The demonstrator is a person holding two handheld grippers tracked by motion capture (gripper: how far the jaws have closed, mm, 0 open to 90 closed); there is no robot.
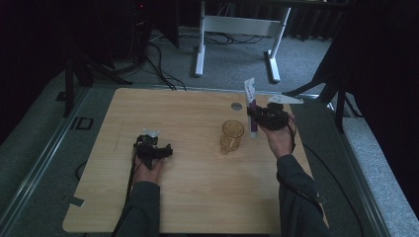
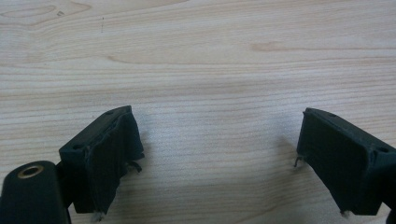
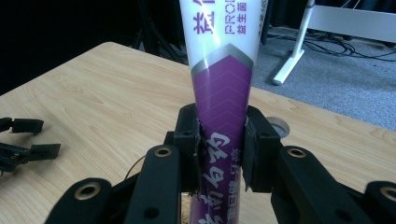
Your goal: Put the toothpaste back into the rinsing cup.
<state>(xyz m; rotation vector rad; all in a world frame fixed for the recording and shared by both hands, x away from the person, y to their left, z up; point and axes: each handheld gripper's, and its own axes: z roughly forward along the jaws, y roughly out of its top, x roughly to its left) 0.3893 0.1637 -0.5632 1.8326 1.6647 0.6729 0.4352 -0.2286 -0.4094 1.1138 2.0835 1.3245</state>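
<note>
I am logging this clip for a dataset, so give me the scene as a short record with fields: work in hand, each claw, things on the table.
work in hand: tube held upright beside the amber glass
right claw: shut on the tube, gripping its purple lower part
left claw: open, nothing between its jaws, resting low over the table
tube: white above, purple below, flat crimped end up
amber glass: upright, apart from both claws

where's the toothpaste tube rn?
In the high view the toothpaste tube stands upright at the table's right rear, clamped in the right tool, just right of the amber cup.
</note>
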